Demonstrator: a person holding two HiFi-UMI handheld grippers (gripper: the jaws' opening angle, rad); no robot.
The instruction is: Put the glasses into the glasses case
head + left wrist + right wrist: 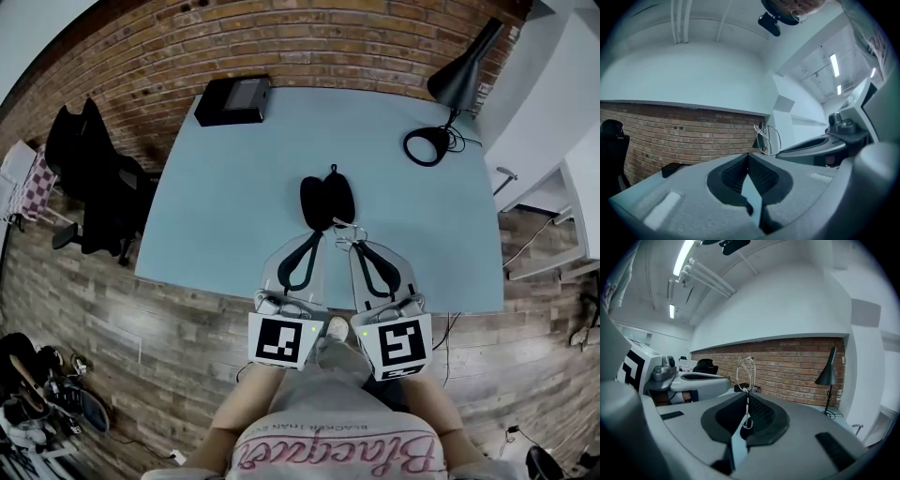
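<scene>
Now the left tool is pressed together with nothing in it, by the front edge of the worktop. Just ahead lies the black glasses case, which looks open. The right tool pinches the thin wire glasses. It is best to carry them slowly over the case, then lower them gently.

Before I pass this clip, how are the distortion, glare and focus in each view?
Head view: strong fisheye bows the edges of the table; the light is even, with no harsh shadows. Left gripper view: dark rounded corners, and the ceiling lights are blown out at upper right. Right gripper view: a ceiling tube glares at upper left, yet the thin glasses read clearly.
</scene>
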